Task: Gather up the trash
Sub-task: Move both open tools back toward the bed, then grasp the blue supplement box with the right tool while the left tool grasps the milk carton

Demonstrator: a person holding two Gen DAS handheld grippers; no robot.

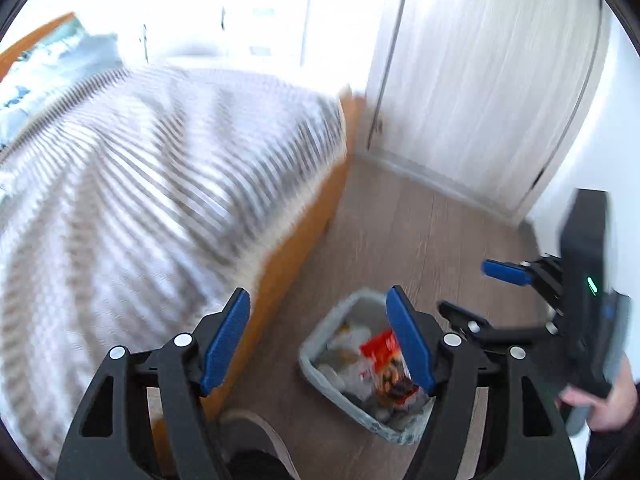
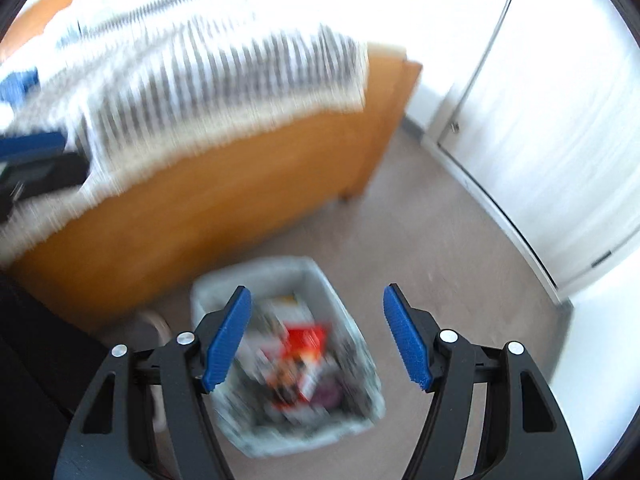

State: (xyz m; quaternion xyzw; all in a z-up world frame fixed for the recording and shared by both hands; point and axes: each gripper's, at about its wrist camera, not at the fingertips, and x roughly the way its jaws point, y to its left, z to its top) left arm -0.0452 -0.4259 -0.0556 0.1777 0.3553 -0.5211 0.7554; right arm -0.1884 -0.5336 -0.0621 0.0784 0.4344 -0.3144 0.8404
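A grey trash bin (image 1: 316,364) stands on the wood floor beside the bed, filled with wrappers and paper, among them a red snack packet (image 1: 378,348). My left gripper (image 1: 318,300) hangs above it, open, with nothing between its blue pads. The right gripper (image 1: 476,288) is off to the right, held by a person's hand (image 1: 600,404). In the right wrist view the bin (image 2: 200,292) and red packet (image 2: 304,338) lie blurred below my right gripper (image 2: 316,292), which is open with nothing in it. The left gripper (image 2: 24,112) shows at the left edge there.
A bed with a striped grey-and-white blanket (image 1: 160,160) and an orange wooden frame (image 2: 224,200) fills the left side. A pale wardrobe door (image 1: 480,80) stands at the back right. A slippered foot (image 1: 256,432) is near the bin. Bare floor (image 1: 400,240) lies between bed and wardrobe.
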